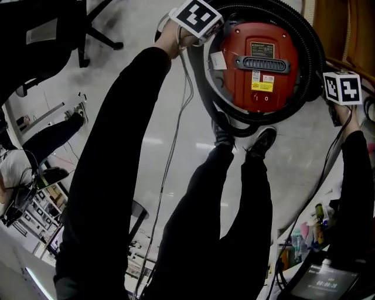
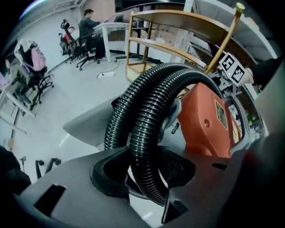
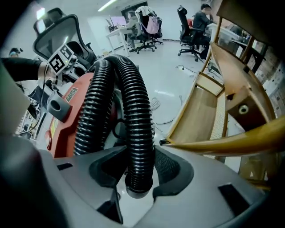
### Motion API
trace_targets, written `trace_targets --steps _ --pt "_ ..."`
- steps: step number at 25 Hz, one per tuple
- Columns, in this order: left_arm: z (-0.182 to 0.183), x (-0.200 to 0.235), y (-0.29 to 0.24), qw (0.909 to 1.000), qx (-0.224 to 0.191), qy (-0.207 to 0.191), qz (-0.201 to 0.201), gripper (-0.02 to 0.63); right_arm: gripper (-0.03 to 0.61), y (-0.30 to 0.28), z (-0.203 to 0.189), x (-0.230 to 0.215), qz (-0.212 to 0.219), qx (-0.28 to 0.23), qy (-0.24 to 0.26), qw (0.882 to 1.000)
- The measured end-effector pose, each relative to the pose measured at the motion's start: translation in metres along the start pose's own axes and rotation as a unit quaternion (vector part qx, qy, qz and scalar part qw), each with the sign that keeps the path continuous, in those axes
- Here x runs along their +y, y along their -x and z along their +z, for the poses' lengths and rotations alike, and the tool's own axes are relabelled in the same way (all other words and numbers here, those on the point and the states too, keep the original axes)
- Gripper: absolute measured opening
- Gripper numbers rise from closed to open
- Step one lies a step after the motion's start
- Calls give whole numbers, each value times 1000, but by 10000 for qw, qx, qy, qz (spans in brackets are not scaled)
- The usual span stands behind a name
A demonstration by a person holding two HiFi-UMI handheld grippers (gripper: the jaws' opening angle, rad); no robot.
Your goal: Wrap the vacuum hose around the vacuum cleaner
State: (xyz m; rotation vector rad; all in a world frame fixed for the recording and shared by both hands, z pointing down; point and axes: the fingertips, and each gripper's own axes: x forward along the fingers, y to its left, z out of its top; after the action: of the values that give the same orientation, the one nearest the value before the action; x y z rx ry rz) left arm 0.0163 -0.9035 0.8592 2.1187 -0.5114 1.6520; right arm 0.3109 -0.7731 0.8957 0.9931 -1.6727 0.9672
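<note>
The red vacuum cleaner (image 1: pixel 258 64) stands on the floor just ahead of my feet, with the black ribbed hose (image 1: pixel 258 119) looped around its body. My left gripper (image 1: pixel 196 17) is at the cleaner's upper left and my right gripper (image 1: pixel 343 89) at its right; only their marker cubes show in the head view. In the left gripper view the left gripper (image 2: pixel 147 182) is shut on one run of the hose (image 2: pixel 147 133), with a second run beside it and the red body (image 2: pixel 209 124) behind. The right gripper (image 3: pixel 139 176) is shut on the hose (image 3: pixel 136 116) near its open end.
A wooden shelf rack (image 3: pixel 209 107) stands close on the cleaner's right side. A thin cable (image 1: pixel 176 146) runs along the floor by my legs (image 1: pixel 234 176). Office chairs (image 1: pixel 88 29) and a cluttered desk (image 1: pixel 35 199) lie to the left; a person sits at a far desk (image 2: pixel 87 26).
</note>
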Motion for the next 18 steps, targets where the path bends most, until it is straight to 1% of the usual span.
trace_targets --steps 3,5,7,8,9,10,11,12,13,14,15,17,18 --pt "-7 -7 -28 9996 276 7 55 193 184 -12 -3 5 -41 44 -47 10000" --pt "-12 -6 -42 9996 221 28 178 192 184 -18 -5 5 -111 91 -125 9998" --pt "-17 -2 -39 9994 -77 46 330 195 184 -21 -6 3 -141 60 -157 9998" --pt "-22 2 -33 9988 -251 180 377 203 184 -22 -7 2 -133 22 -189 9997" --pt "-28 5 -27 9975 -424 433 367 231 184 -24 -8 1 -106 -28 -252 9996" --pt "-32 7 -21 9945 -682 753 249 259 186 -25 -11 0 -59 -81 -344 9994" --pt "-30 6 -14 9885 -1084 1052 67 277 186 -26 -14 0 4 -121 -453 9989" --pt "-25 5 -5 9793 -1557 1290 -80 303 187 -27 -19 -1 58 -143 -560 9983" --pt "-23 5 6 9693 -1963 1476 -142 328 204 -28 -23 -1 76 -152 -655 9977" --pt "-25 5 16 9609 -2243 1622 -120 329 226 -27 -28 -3 59 -147 -738 9971" --pt "-32 5 26 9548 -2414 1734 -36 330 235 -27 -35 -4 32 -130 -813 9966" --pt "-52 1 44 9450 -2616 1956 160 330 243 -25 -50 -4 21 -85 -934 9956" --pt "-64 -2 52 9388 -2700 2128 227 330 245 -23 -58 -2 42 -57 -978 9952"
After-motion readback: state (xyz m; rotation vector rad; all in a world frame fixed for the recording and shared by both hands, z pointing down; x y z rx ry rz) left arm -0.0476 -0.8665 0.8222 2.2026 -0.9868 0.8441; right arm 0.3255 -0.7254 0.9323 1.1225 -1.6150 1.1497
